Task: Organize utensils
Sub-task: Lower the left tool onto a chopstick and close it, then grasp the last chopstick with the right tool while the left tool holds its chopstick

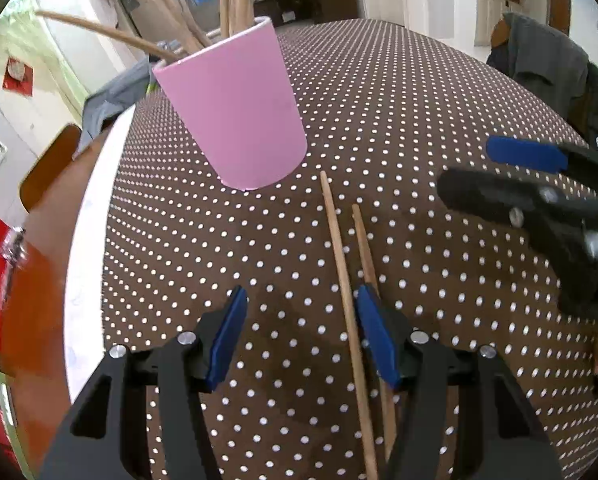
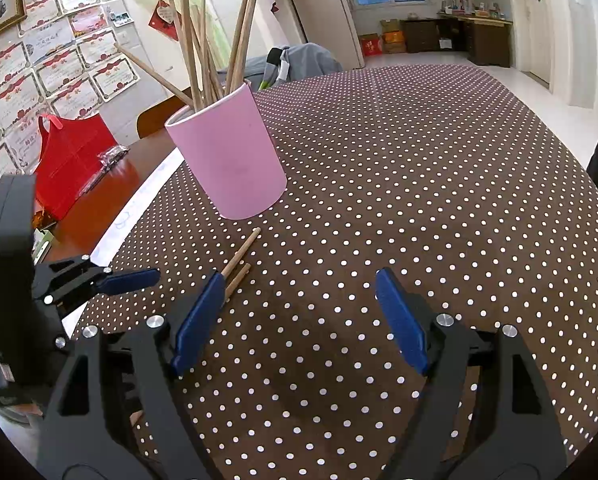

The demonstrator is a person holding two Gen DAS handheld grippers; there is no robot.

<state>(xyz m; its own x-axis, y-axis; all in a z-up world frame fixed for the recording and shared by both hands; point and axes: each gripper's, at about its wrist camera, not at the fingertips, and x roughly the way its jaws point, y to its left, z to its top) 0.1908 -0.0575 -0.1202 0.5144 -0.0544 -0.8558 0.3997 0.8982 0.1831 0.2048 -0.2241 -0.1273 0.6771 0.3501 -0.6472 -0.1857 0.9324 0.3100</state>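
Currently two loose wooden chopsticks point(image 1: 341, 264) lie side by side on the brown polka-dot bench point(image 1: 399, 120), near the pink cylindrical cup point(image 1: 235, 112) filled with more sticks. Left tool point(image 1: 299, 312) gapes wide, nothing gripped, right pad touching one chopstick. Right tool point(image 2: 299, 300) hovers wide, empty.
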